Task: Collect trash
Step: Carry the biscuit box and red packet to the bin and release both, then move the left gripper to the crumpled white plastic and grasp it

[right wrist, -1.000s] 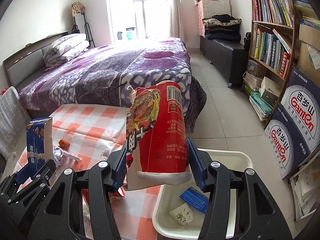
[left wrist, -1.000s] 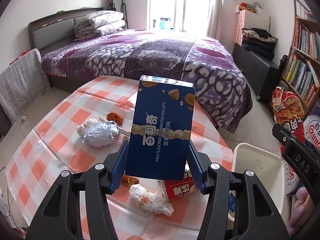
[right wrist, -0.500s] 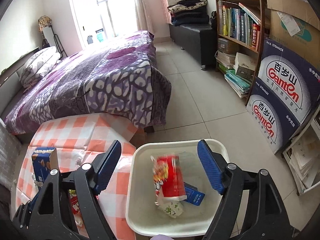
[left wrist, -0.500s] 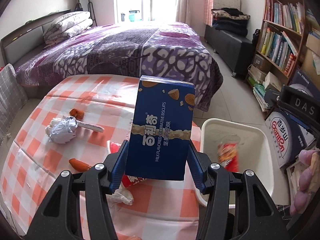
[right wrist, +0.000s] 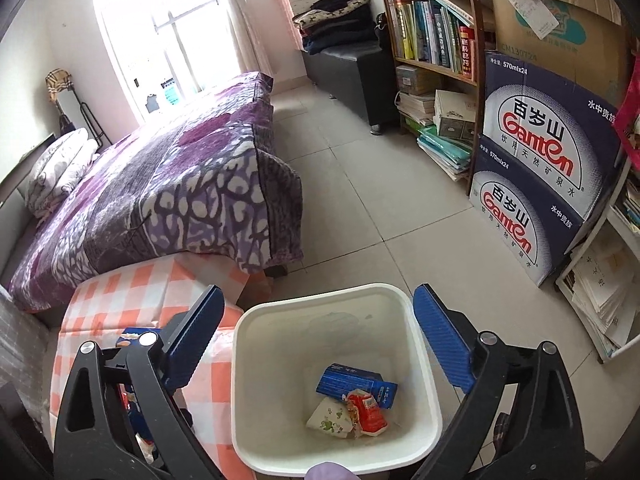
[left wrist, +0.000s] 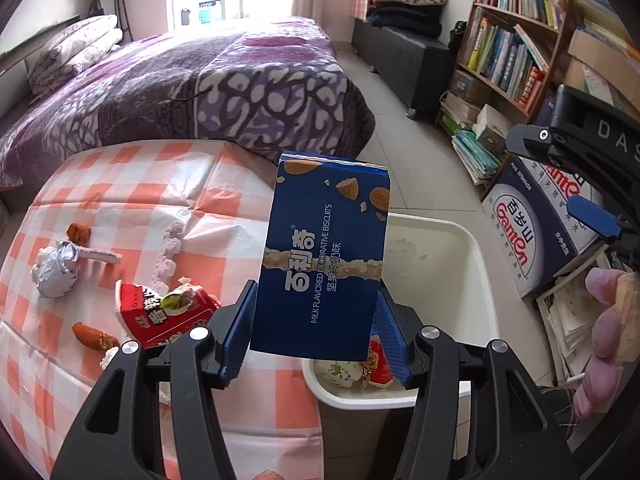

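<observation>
Two-handed trash collection at a low table covered in an orange-and-white checked cloth, with a white rectangular plastic bin standing just beside its edge. The left gripper clamps a tall blue cardboard biscuit box by its lower part, both blue pads pressed to the box's sides; the box is upright and partly overhangs the bin's near rim. The right gripper hangs above the bin with nothing between its jaws, which are opening and stand nearly at full spread.

Step in hand, as judged: delivery of the biscuit box. The next move calls for carrying the box fully over the bin mouth and parting the left pads.

In the bin lie a small flat blue carton, a crumpled red snack bag and a white printed wrapper. On the cloth remain a crushed red cup, a ball of silver foil and some brown scraps.

The box hides most of the bin's contents in the left view, and the right gripper's frame covers the table. The foil ball's contents cannot be made out.
</observation>
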{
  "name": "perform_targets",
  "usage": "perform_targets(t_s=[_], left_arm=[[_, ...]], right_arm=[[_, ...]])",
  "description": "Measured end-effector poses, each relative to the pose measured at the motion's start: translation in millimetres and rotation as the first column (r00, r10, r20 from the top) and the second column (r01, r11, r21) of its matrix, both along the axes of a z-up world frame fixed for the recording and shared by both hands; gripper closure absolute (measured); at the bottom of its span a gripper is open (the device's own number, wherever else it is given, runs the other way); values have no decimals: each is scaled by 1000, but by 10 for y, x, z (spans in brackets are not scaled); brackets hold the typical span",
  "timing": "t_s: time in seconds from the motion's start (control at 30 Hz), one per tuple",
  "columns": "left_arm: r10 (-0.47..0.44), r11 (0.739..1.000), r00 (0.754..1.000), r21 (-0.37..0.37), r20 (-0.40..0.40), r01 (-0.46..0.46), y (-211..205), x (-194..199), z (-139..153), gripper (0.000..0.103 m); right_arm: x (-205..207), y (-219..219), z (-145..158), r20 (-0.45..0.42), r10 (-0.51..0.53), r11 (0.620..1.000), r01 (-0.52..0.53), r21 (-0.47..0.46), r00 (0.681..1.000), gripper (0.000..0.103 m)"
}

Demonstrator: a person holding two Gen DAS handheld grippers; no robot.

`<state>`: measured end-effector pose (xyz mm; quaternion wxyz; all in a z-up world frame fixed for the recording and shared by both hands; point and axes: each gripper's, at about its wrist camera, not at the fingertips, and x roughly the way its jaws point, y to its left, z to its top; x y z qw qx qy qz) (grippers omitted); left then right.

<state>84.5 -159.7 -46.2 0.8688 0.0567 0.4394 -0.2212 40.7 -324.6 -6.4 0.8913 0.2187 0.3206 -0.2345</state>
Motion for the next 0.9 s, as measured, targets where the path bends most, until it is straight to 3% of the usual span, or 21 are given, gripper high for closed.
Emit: perform_targets(t_s=[0.13,0.2,0.3,0.63,0.9], left_arm=[[-43,998,998,-46,-43,41,-136,17,-6,46],[-55,996,996,-68,-70,51,-171,42,-6,31],[-52,995,995,-88,-87,44,-159,64,7,27],[20,1000,998,-4,-60,-20,122,173,44,27],[150,988,983,60,-102,-144,595,335,-192,27]], right_arm=[[-43,-127,22,12,-29,999,29,23,999,11],[-58,-180,29,17,-42,999,41,34,999,11],[-60,-234,43,23,-54,997,53,48,998,9],[89,-52,-17,-28,10,999,-9,41,1000,7],[309,315,-122,-106,103,995,-101,20,989,7]])
